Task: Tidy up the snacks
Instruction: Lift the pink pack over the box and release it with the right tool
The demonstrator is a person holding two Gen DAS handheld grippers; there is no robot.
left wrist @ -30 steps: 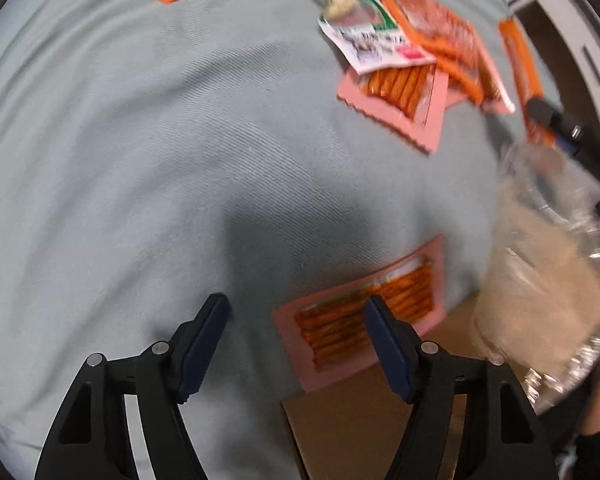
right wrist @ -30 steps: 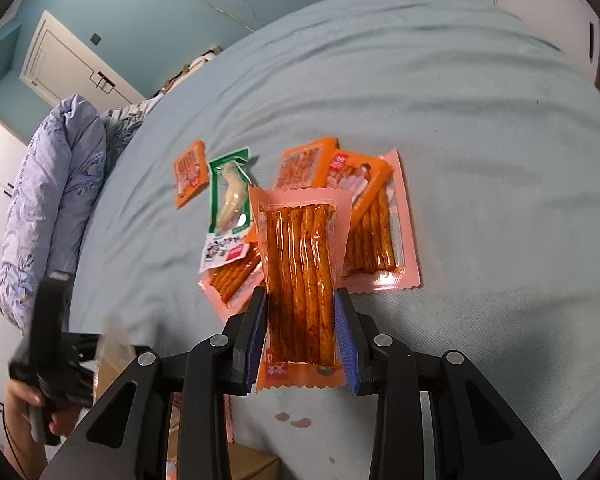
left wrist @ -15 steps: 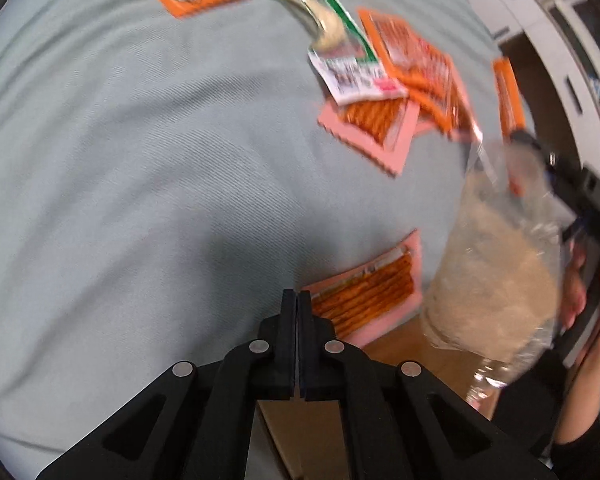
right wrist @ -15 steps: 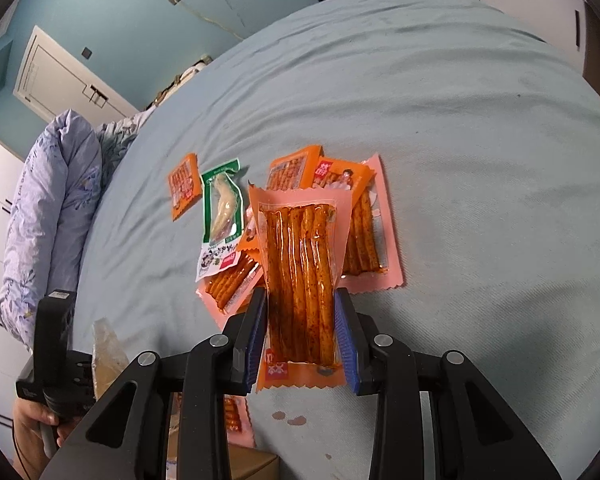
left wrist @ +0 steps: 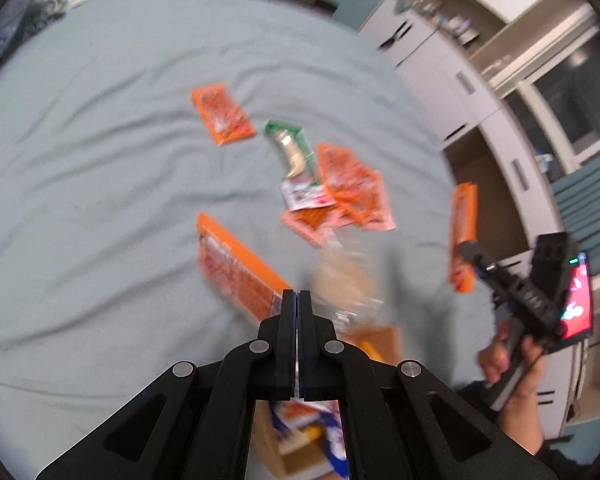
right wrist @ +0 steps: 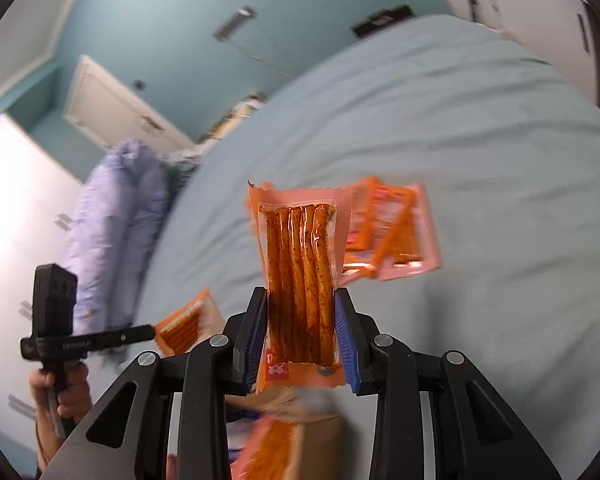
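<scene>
Above the pale blue bed (right wrist: 480,152), right tongs (right wrist: 301,334) pinch a clear orange-edged packet of spicy sticks (right wrist: 300,280); left tongs (left wrist: 297,312) clamp an orange snack packet (left wrist: 236,268).

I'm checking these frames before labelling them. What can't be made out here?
- Cardboard box, left wrist view: mostly hidden behind the shut left gripper; its contents are blurred.
- Clear bag, left wrist view: motion-blurred, so what supports it is unclear.
- Spicy stick packet, right wrist view: sharp in the right gripper, but its lower print is too small to read.
- Pile of packets, right wrist view: smeared, count uncertain.
</scene>
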